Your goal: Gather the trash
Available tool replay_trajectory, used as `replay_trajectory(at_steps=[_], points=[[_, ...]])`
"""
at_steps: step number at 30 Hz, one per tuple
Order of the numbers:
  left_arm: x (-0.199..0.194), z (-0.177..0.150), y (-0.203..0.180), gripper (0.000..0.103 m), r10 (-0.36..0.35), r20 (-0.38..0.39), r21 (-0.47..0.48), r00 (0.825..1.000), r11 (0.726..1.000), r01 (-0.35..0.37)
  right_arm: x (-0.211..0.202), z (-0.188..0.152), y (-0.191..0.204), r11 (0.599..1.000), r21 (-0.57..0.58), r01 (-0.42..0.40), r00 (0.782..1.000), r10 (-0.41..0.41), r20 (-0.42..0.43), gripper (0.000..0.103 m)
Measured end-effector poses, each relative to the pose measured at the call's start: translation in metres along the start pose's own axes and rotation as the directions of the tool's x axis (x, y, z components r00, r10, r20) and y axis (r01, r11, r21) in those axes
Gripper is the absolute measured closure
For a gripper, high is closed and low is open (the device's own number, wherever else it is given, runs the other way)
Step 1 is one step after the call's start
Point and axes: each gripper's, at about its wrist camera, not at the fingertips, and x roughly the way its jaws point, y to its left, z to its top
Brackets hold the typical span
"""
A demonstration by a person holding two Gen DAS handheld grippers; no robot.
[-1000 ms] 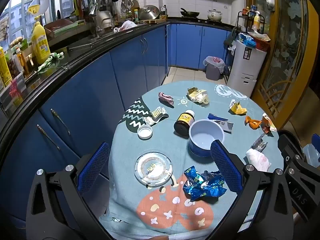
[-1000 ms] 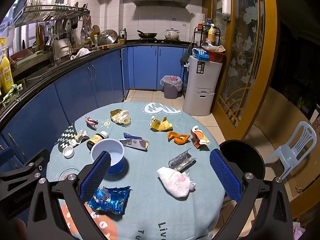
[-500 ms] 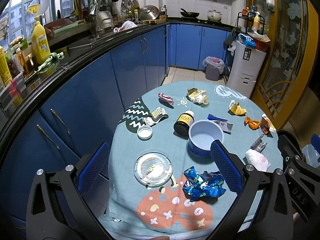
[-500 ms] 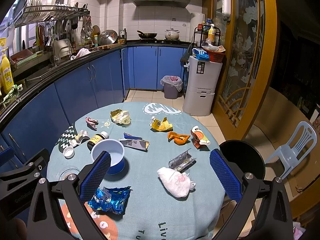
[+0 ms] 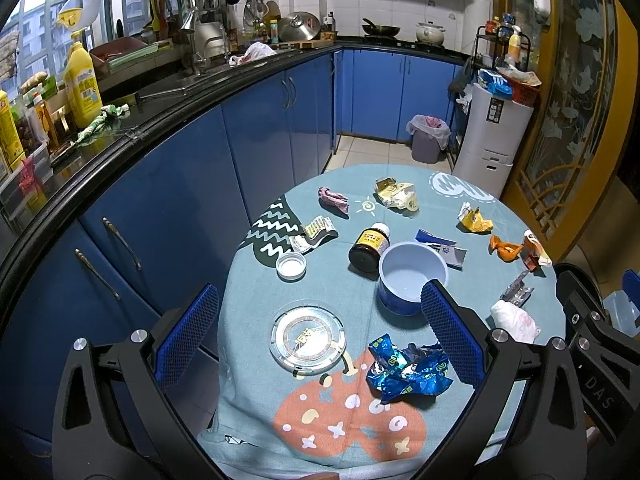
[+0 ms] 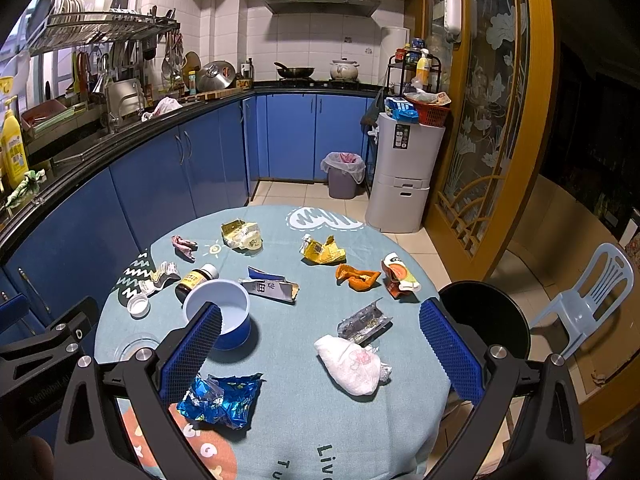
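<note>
Nothing looked collected. Both the left gripper (image 5: 318, 334) and right gripper (image 6: 320, 350) hung spread and empty above the table (image 6: 280, 432). The bowl (image 6: 218, 312) stood empty, and the trash lay around it: foil (image 6: 220, 400), tissue (image 6: 352, 364), wrappers (image 6: 322, 250). All of it was judged left to do.

Teal tablecloth (image 6: 304, 420) with white zigzags, blue bowl (image 6: 224, 320), shiny blue wrapper (image 6: 224, 400), orange wrapper (image 6: 358, 276), blue-padded claws

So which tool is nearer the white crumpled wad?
Right. The wad lies between the right tool's open fingers, just ahead. The left tool sits over the glass dish, with the wad off beyond its right finger.
</note>
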Motion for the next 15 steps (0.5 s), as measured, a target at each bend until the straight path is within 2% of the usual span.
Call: replay_trajectory(at_steps=[15], points=[[-0.0033,0.0019,0.0018,0.003,-0.002,0.001,-0.002,1.0,1.0,0.002,0.0,0.0007,0.002,1.0,-0.003,-0.002,1.0,0.002,-0.002,0.006]])
